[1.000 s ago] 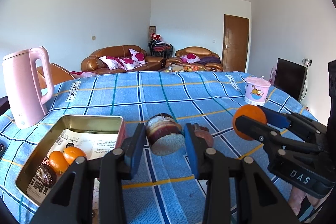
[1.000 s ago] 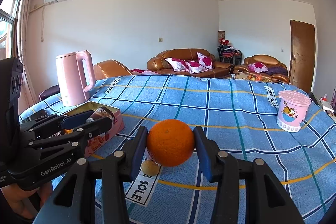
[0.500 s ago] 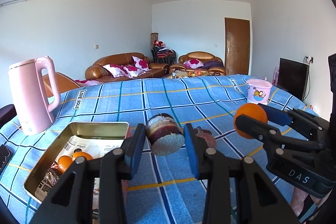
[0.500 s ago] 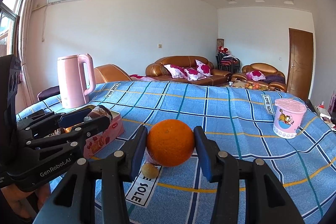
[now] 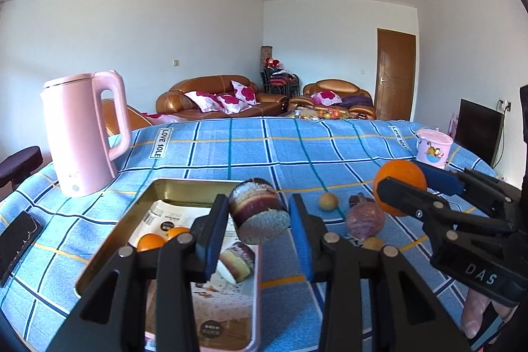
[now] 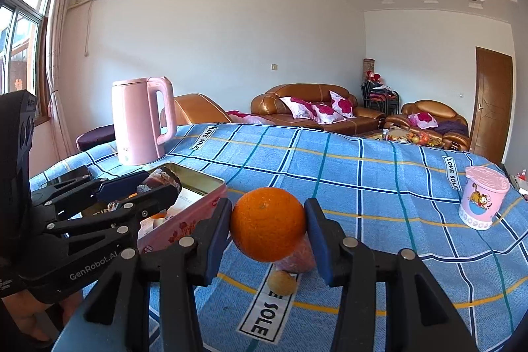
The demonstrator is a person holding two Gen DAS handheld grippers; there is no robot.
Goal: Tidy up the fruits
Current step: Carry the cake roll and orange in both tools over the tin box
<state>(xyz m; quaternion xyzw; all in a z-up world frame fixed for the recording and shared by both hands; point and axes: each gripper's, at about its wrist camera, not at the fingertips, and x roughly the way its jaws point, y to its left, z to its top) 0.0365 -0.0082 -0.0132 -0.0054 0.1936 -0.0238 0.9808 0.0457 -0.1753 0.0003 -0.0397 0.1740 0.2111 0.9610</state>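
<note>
Left wrist view: the left claw reaches forward from the bottom centre of the frame, its two blue-padded fingers pinching a dark purple cut fruit whose pale cut face turns toward the camera; the fruit hangs above the right-hand edge of the open tin box, which sits in the lower left on the counter (covered with a blue checked cloth). Two small oranges and a printed card lie inside the box. At the right edge, the right claw enters slanting up toward the left, clamped on a large orange; part of the holder's hand shows beneath it in the lower right corner. On the cloth between the claws rest a reddish-purple fruit and two small yellowish fruits. Right wrist view: the right claw holds the large orange clear of the cloth at frame centre, with the reddish fruit and one small yellow fruit just below it. The left claw extends from the left edge over the tin box. A pink kettle stands in the centre left and a pink cup at the right edge.
</note>
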